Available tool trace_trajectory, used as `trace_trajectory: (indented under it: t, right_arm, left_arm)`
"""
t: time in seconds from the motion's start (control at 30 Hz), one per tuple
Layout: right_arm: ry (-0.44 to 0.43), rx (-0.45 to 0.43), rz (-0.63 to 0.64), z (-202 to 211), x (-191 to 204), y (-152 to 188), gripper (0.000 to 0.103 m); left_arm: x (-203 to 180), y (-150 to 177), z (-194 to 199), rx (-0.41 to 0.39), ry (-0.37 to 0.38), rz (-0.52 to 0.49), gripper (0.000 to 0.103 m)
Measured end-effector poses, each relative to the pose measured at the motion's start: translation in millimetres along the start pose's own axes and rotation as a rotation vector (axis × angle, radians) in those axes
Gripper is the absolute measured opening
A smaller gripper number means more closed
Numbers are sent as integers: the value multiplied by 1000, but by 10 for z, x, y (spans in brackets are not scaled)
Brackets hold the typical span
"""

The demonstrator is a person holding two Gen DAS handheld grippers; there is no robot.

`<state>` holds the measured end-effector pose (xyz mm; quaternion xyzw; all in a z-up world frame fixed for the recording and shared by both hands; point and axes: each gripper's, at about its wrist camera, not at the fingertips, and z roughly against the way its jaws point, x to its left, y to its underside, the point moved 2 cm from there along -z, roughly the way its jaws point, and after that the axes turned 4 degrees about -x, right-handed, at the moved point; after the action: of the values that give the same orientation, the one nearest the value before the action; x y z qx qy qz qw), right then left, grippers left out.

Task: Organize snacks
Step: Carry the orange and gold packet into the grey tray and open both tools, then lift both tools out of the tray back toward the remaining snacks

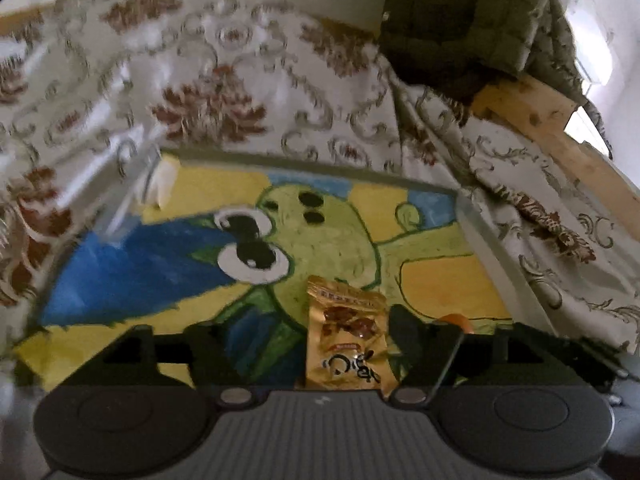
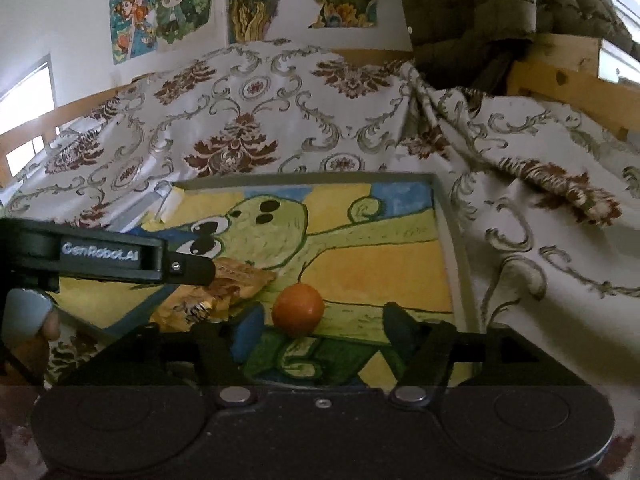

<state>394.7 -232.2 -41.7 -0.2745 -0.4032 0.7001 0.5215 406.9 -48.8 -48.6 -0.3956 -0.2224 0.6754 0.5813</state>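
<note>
While my left gripper (image 1: pixel 304 340) stands with its jaws wide apart, the gold snack packet (image 1: pixel 348 340) lies between them on the painted tray (image 1: pixel 132 264), and neither pad presses on it. My right gripper (image 2: pixel 300 336) is also spread wide, with the small orange fruit (image 2: pixel 298 309) resting free on the same tray between its fingers. On that tray the packet lies just beside the fruit, and a floral cloth (image 2: pixel 248 120) is draped behind the tray.
</note>
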Motion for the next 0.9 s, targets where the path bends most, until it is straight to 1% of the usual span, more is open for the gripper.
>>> trace_trajectory:
  t: [0.03, 0.1, 0.2, 0.23, 0.3, 0.4, 0.57, 0.73, 0.9]
  right_arm:
    - [5, -6, 0, 57, -2, -10, 77]
    - [16, -28, -3, 219, -6, -36, 85]
    - [32, -65, -15, 487, -9, -58, 94]
    - [35, -75, -22, 570, -12, -68, 95]
    - [44, -99, -38, 765, -6, -75, 99]
    - [56, -125, -45, 1006, 27, -84, 102]
    - [66, -151, -63, 1409, 95, -34, 102]
    - [82, -163, -65, 1797, 191, 126, 102]
    - [100, -172, -92, 2182, 265, 314, 102]
  left_arm:
    - [-10, 2, 54, -12, -3, -8, 89]
    - [-31, 5, 205, -46, -11, -17, 94]
    - [-62, 18, 463, -93, -6, -35, 100]
    - [-74, 32, 569, -113, -9, -42, 102]
    - [-95, 62, 782, -153, -13, -53, 103]
    - [-129, 111, 1043, -182, -24, -73, 103]
    - [-174, 232, 1476, -207, -74, -68, 103]
    - [-157, 446, 1864, -228, -122, -68, 103]
    - [-153, 716, 2228, -253, -147, -84, 103]
